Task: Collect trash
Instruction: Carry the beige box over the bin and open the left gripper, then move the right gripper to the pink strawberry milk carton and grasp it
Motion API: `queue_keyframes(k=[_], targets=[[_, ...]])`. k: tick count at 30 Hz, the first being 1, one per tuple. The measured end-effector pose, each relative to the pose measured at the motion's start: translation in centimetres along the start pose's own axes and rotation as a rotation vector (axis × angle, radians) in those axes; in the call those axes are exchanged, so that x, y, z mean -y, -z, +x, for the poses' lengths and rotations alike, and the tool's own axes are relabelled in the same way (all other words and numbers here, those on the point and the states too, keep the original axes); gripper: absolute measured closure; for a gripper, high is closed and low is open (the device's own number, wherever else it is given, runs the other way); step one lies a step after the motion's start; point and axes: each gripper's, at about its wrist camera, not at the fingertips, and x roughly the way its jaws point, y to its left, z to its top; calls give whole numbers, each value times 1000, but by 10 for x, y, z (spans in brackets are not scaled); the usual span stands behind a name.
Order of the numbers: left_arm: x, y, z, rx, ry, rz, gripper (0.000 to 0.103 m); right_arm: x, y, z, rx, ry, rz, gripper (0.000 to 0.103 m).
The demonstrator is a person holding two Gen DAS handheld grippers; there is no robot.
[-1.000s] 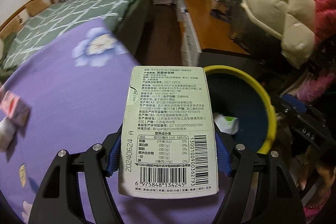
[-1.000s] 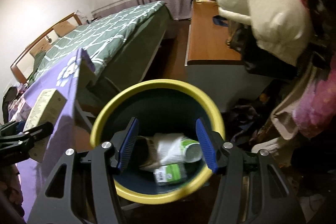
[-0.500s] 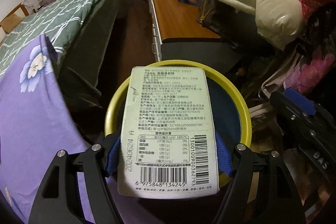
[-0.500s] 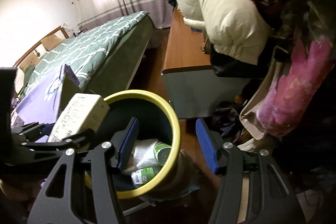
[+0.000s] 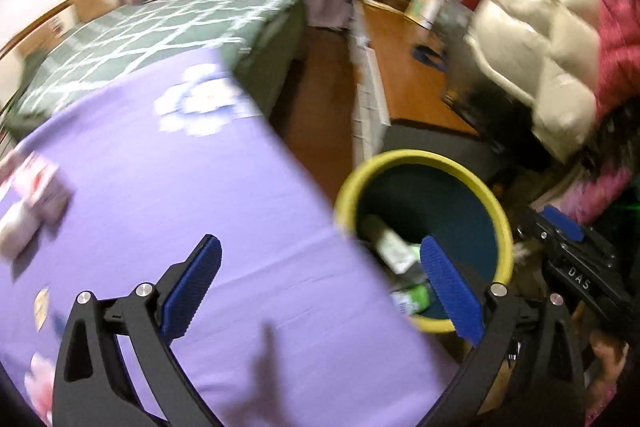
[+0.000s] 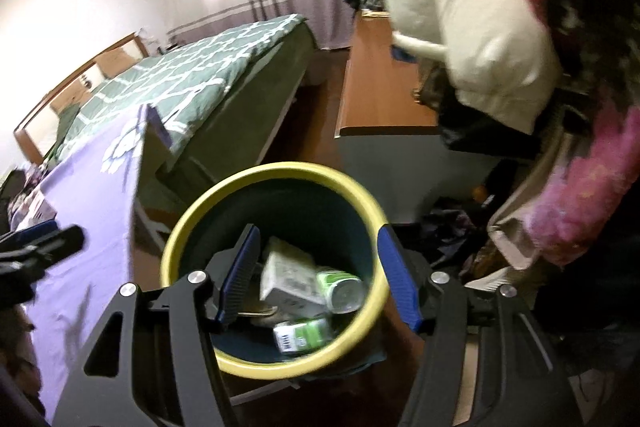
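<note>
Left tool [image 5: 320,277]: jaws had just been opening and stood wide apart with nothing between them, over the edge of the purple surface [image 5: 168,211].
Right tool [image 6: 320,279]: jaws spread apart and empty, poised above the bin [image 6: 276,171].
Bin: yellow rim, dark inside, on the floor just beside the surface, below and ahead of the right tool.
Trash: a pale green box [image 6: 288,277] lay tilted in the bin, between the right tool's blue pads as seen from above, beside a can [image 6: 344,289] and a green pack [image 6: 304,335].
Left of the left tool: small boxes [image 5: 28,203], blurred, on the surface.
</note>
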Motion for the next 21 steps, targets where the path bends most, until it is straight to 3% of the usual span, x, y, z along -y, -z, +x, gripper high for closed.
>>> queue_keyframes(k=[7,13,21], targets=[[-111,37,-57,58,-144,-203,5,-75,0,11,-43,-122,-117,45],[-198,70,-105,119,-272,-343,5,-164,-1,16,-71,-247,-236,45],[-272,99,-143,168,-350,-468,5,-284,7,23,-118,-383,-380,45]])
